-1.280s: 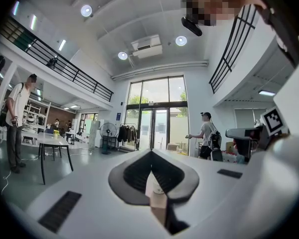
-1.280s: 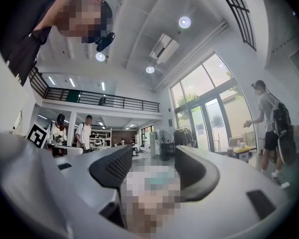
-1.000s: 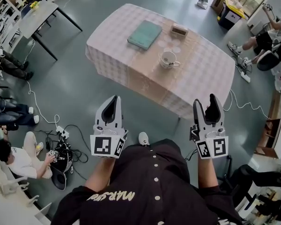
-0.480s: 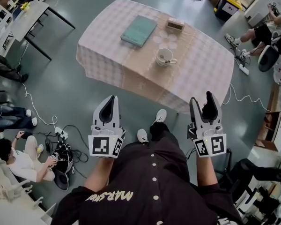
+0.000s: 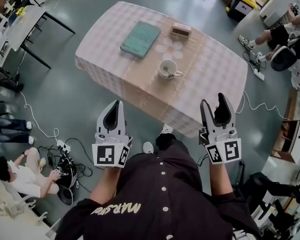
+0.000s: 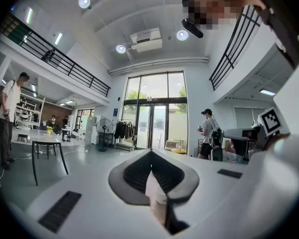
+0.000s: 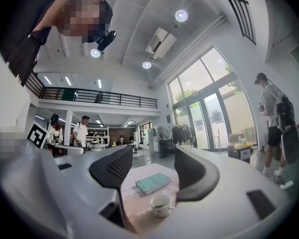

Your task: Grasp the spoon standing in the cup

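Hovering short of the table, both grippers are well apart from it. Left gripper jaws pressed together on nothing, right gripper jaws apart, empty. White cup sits mid-table with the spoon in it, near a teal book.

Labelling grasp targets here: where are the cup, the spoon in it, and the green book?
cup (image 5: 162,73), head view, its white outer wall
spoon (image 5: 169,72), head view, the part inside the cup
green book (image 5: 140,39), head view, middle of its cover
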`<action>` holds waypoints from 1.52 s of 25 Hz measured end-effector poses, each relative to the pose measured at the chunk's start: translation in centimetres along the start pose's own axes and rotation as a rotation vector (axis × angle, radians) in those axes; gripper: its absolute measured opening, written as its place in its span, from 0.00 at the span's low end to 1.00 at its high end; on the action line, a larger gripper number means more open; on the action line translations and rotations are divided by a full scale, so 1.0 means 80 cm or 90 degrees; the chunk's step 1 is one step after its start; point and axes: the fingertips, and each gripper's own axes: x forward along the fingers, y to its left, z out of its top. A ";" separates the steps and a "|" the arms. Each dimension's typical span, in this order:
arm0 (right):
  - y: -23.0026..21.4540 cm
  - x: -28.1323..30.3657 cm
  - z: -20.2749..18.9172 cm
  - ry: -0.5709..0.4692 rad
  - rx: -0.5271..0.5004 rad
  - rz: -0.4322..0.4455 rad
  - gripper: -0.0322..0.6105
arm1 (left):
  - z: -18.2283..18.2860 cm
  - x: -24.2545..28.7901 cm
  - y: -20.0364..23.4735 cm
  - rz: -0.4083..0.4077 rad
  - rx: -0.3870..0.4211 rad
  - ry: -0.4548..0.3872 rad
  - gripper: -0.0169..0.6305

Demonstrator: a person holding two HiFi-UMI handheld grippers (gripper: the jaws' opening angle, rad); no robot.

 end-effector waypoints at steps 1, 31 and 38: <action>-0.007 0.007 0.000 0.002 0.001 0.001 0.44 | 0.001 0.008 0.000 0.002 0.000 0.000 0.04; -0.074 0.153 -0.036 0.062 -0.040 0.095 0.44 | 0.010 0.140 0.013 0.063 -0.011 0.015 0.04; -0.051 0.180 -0.094 0.125 -0.083 0.151 0.44 | -0.003 0.152 0.021 0.048 -0.020 0.040 0.04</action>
